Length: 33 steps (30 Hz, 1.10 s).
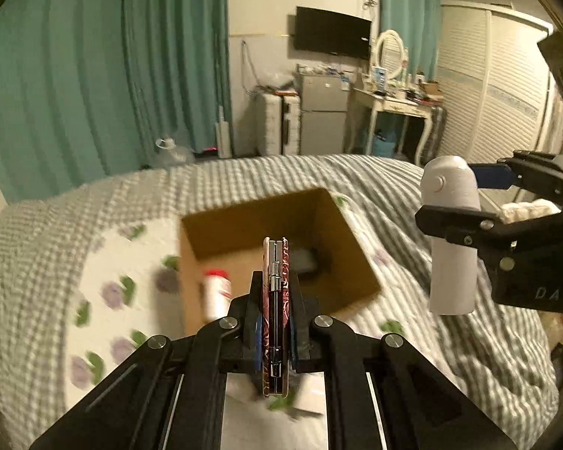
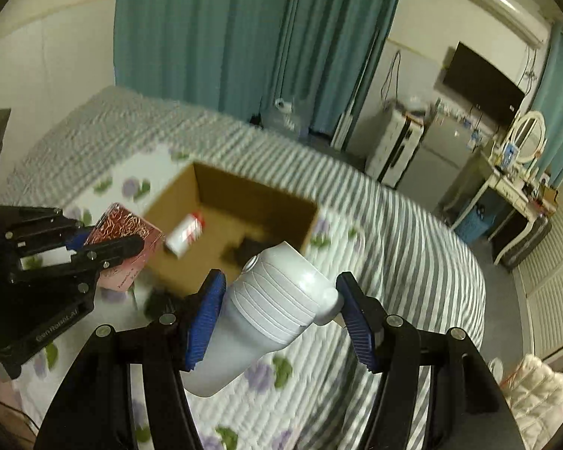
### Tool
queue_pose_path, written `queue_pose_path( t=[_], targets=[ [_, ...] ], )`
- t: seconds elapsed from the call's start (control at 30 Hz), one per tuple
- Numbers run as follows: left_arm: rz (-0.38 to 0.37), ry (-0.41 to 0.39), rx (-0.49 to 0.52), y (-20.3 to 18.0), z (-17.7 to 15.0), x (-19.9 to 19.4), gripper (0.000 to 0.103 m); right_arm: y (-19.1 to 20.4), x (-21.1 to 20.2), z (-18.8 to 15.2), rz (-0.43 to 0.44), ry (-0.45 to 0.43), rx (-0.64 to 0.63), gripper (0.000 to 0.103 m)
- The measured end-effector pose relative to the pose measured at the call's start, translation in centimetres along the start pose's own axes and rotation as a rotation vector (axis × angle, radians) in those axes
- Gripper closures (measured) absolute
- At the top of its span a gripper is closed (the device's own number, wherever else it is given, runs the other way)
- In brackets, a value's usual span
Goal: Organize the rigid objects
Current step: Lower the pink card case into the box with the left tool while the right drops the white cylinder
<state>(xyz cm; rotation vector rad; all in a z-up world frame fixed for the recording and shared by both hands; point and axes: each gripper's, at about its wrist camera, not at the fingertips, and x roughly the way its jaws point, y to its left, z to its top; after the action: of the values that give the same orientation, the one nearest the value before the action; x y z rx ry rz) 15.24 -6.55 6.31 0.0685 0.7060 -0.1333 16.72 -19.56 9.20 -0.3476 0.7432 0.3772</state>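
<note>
An open cardboard box [image 1: 341, 232] [image 2: 180, 195] sits on the bed. Inside lie a white bottle with a red cap [image 1: 217, 292] [image 2: 185, 235] and a dark object [image 1: 307, 260] [image 2: 249, 249]. My left gripper [image 1: 276, 328] [image 2: 105, 242] is shut on a flat red patterned case [image 1: 276, 300] [image 2: 125, 230], held edge-up above the box's near edge. My right gripper [image 2: 279, 318] [image 1: 469, 202] is shut on a grey-white flask [image 2: 266, 311] [image 1: 450, 232], held in the air to the right of the box.
The bed has a grey-striped and flowered quilt [image 1: 94, 247] [image 2: 375, 247]. Teal curtains [image 1: 94, 75], a small fridge [image 1: 322, 112], a dressing table with a mirror [image 1: 398, 105] and a white wardrobe [image 1: 499, 93] stand beyond the bed.
</note>
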Motion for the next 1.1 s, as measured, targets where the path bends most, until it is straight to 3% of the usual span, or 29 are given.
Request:
queue_pose_path(
  t=[0.1, 0.23, 0.47, 0.6, 0.67, 0.73, 0.83, 0.9, 0.97, 1.1],
  targets=[
    [0.020, 0.010, -0.011, 1.9, 0.6, 1.3, 0.093, 0.7, 1.3, 2.7, 0.002, -0.005, -0.008, 0.042],
    [0.007, 0.060, -0.033, 3.2, 0.0, 4.6, 0.093, 1.6, 6.2, 4.6, 0.021, 0.041, -0.003, 0.042],
    [-0.015, 0.140, -0.004, 2.7, -2.5, 10.6, 0.093, 3.0, 16.0, 2.0, 0.026, 0.215, -0.068, 0.042],
    [-0.023, 0.153, 0.011, 2.7, -3.3, 12.6, 0.093, 2.2, 18.8, 1.0, 0.048, 0.229, -0.032, 0.042],
    [-0.025, 0.155, 0.008, 2.8, -3.4, 13.0, 0.093, 2.1, 19.3, 1.0, 0.041, 0.207, -0.034, 0.042],
    [-0.026, 0.134, 0.002, 2.9, -3.4, 12.7, 0.091, 1.9, 19.6, 1.1, 0.027, 0.195, -0.032, 0.027],
    [-0.028, 0.116, 0.006, 3.0, -3.1, 11.5, 0.087, 1.0, 19.1, 1.2, 0.011, 0.173, 0.000, 0.026],
    [-0.023, 0.111, 0.011, 3.0, -2.9, 10.4, 0.077, 0.3, 17.9, 1.4, -0.002, 0.147, 0.032, 0.026],
    [-0.008, 0.091, 0.008, 3.2, -2.6, 8.8, 0.052, -0.3, 16.4, 1.5, -0.011, 0.129, 0.057, 0.026],
    [0.017, 0.022, 0.002, 3.2, -1.6, 4.0, 0.046, -0.9, 11.4, 1.5, -0.041, 0.091, 0.096, 0.022]
  ],
)
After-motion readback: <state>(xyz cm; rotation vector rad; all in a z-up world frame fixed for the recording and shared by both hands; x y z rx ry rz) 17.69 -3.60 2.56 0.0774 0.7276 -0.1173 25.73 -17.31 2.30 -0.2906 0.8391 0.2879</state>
